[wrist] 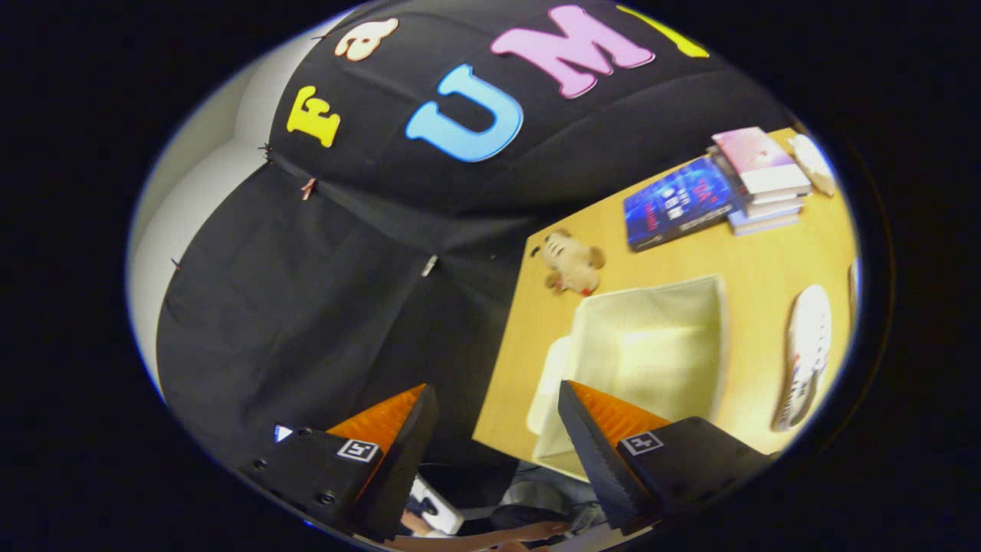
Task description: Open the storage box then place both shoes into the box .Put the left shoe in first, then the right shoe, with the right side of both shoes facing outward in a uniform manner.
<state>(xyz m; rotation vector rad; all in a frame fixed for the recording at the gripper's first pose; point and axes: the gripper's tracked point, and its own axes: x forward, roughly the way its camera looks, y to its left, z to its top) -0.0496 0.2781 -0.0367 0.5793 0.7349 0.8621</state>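
Bright, even light on the table (736,261), slight motion blur, and strong fisheye bending towards the rim.

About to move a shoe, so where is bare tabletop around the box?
Bare table lies between storage box, books and plush toy. A narrower strip separates box from shoe. The book corner is crowded. The tool is open, holding nothing.

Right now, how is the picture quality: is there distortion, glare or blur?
Gripper view: strong fisheye bending tilts the table and curves its edges; the storage box interior looks washed out by bright light; the shoe beside it is slightly soft; the open tool holds nothing.
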